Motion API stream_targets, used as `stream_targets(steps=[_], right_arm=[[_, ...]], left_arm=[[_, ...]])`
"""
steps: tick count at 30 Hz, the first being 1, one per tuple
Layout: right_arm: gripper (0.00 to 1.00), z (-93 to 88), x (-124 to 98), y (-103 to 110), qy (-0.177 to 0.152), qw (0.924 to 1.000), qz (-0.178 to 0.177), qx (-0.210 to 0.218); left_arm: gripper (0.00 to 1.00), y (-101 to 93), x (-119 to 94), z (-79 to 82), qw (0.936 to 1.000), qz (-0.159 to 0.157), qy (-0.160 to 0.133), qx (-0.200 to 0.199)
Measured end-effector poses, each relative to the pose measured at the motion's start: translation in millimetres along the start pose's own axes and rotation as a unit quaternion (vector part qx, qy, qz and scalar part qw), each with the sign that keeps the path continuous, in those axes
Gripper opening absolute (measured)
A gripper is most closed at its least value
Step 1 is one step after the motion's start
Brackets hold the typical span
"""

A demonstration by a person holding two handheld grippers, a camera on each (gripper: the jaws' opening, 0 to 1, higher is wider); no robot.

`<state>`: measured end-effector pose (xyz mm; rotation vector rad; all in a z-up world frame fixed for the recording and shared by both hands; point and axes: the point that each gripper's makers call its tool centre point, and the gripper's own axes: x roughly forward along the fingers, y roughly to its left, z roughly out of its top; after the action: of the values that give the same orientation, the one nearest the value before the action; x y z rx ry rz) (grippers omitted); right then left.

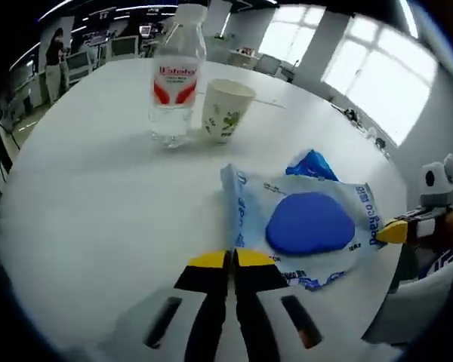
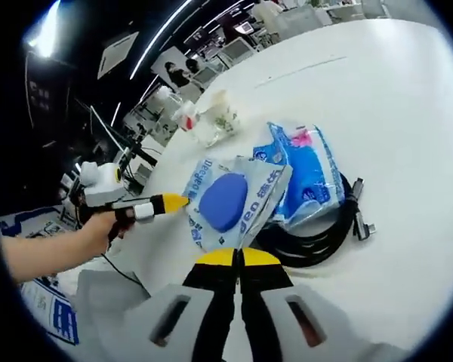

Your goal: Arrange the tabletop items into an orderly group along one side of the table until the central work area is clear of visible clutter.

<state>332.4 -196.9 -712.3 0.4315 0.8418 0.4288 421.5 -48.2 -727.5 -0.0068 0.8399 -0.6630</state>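
I've got the round white table (image 1: pixel 83 204) under both tools, and on it the clear plastic wipes pack with the blue oval lid (image 1: pixel 306 226) lies dead centre, its edges pinched from both sides. My left gripper (image 1: pixel 232 260) is pressed together on its near edge at 6 o'clock, and my right gripper (image 2: pixel 238 258) is clamped on the opposite edge. A coiled black cable (image 2: pixel 325 234) sits at 3 o'clock of the pack beside a blue-and-pink packet (image 2: pixel 306 173), with the clear water bottle (image 1: pixel 174 83) and white paper cup (image 1: pixel 226 109) together at 11 o'clock.

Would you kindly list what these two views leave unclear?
- Cable, right gripper view: partly hidden under the blue packets.
- Bottle, left gripper view: cap blurred at the top.
- Bottle and cup, right gripper view: small and blurred.
- Wipes pack, left gripper view: small print unreadable.
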Motion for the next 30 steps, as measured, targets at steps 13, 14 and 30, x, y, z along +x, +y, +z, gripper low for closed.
stream_targets(steps=[13, 14, 30], right_arm=[[0.00, 57.1, -61.5, -5.2, -0.094, 0.9954, 0.013, 0.013], [0.00, 58.2, -63.9, -5.9, -0.096, 0.9952, 0.013, 0.011], [0.00, 103.3, -132.7, -69.5, -0.063, 0.9920, 0.098, -0.049]], left_arm=[[0.00, -44.9, -41.3, 36.1, 0.9953, -0.032, -0.091, 0.004], [0.00, -49.5, -43.2, 38.3, 0.9948, -0.036, -0.095, 0.003], [0.00, -144.7, -27.4, 90.3, 0.9918, 0.041, -0.120, 0.017]])
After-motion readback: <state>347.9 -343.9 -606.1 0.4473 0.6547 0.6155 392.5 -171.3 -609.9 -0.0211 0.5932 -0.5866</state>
